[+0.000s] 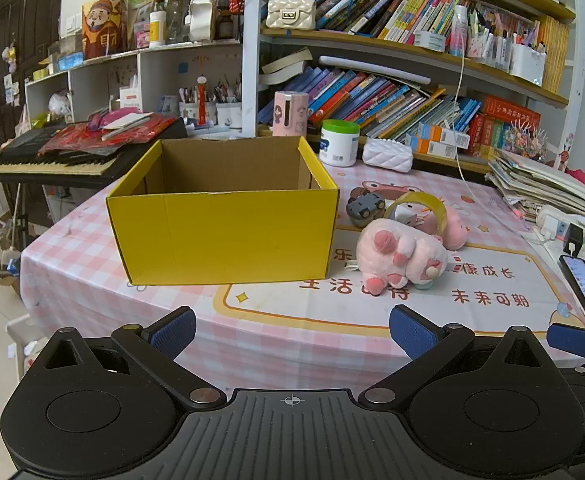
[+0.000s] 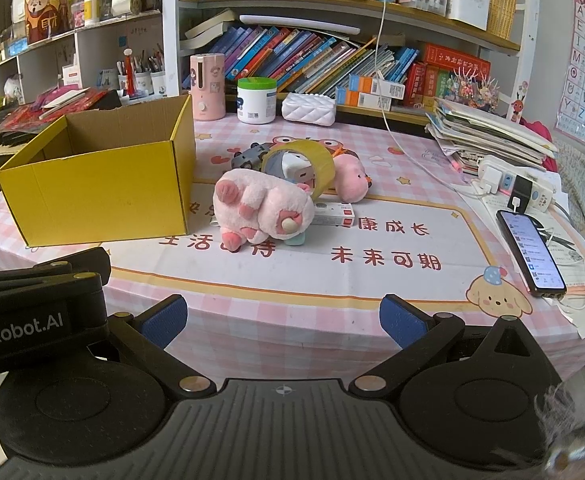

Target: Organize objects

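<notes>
1. My left gripper (image 1: 292,330) sits at the bottom of the left wrist view, blue pads spread wide, nothing between them.
2. My right gripper (image 2: 283,320) is likewise at the bottom of its view, jaws apart and empty. (The left unit's black body shows at the lower left of this frame.)
3. The yellow cardboard box (image 1: 224,232) stands open-topped at centre-left of the left view, on the pink checked tablecloth (image 1: 292,344); I see nothing inside from this angle.
4. Just right of the box lies a cluster: a pink plush pig (image 2: 264,208) on its side, nearest the box; a roll of tape (image 2: 300,168) standing on edge behind it; a small grey toy car (image 2: 248,156) behind that; a second pink plush (image 2: 350,176) to the right, touching the tape.
5. A small white-and-red carton (image 2: 332,216) lies flat beside the pig.
6. A phone (image 2: 530,252) with its screen lit lies at the right of the right view, well apart from the cluster.
</notes>
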`<state>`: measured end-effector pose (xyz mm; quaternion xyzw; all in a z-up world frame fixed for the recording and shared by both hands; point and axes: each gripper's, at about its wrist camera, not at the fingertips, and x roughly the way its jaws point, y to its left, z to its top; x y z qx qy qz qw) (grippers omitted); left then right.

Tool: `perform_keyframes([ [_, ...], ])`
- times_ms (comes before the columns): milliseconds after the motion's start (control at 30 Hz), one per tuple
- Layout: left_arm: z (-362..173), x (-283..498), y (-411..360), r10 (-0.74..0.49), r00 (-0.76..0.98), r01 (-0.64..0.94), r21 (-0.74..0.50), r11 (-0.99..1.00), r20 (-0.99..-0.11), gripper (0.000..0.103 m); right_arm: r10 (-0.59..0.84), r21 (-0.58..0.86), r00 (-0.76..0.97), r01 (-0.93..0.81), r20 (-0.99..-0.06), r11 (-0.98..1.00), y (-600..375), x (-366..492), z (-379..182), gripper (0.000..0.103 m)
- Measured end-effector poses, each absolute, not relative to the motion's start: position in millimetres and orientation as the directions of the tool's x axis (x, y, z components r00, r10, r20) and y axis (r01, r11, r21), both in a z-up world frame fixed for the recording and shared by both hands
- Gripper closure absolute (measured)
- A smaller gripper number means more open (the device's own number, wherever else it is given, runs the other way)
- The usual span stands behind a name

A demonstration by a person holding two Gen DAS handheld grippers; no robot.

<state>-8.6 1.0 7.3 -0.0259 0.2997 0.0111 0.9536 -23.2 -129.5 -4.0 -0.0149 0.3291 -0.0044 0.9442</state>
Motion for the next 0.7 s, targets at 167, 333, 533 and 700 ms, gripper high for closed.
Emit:
perform_keyframes([
  [167,7.0,-8.7,1.2,0.006,0.82,-0.037,-0.043,0.998,-0.572,0.0,-0.018,-0.031,0.784,-0.001,-0.621,1.0,-129.3,-23.1,-4.1,0.0],
  [333,6.7,-8.8,1.5,0.005,0.821,-0.036,-0.043,0.998,-0.572,0.0,-0.018,-0.031,0.784,-0.001,-0.62,1.0,-128.8,-23.0,-4.2,0.0],
  [533,6.4,-8.9,1.5,0.005,0.821,-0.036,-0.044,0.998,-0.571,0.0,-0.019,-0.031,0.784,-0.001,-0.62,1.0,-128.4,-23.0,-4.2,0.0],
  [700,8.2,-8.7,0.9,0.004,0.821,-0.034,-0.043,0.998,-0.57,0.0,-0.019,-0.031,0.785,0.0,-0.62,1.0,-128.3,-22.8,-4.0,0.0],
])
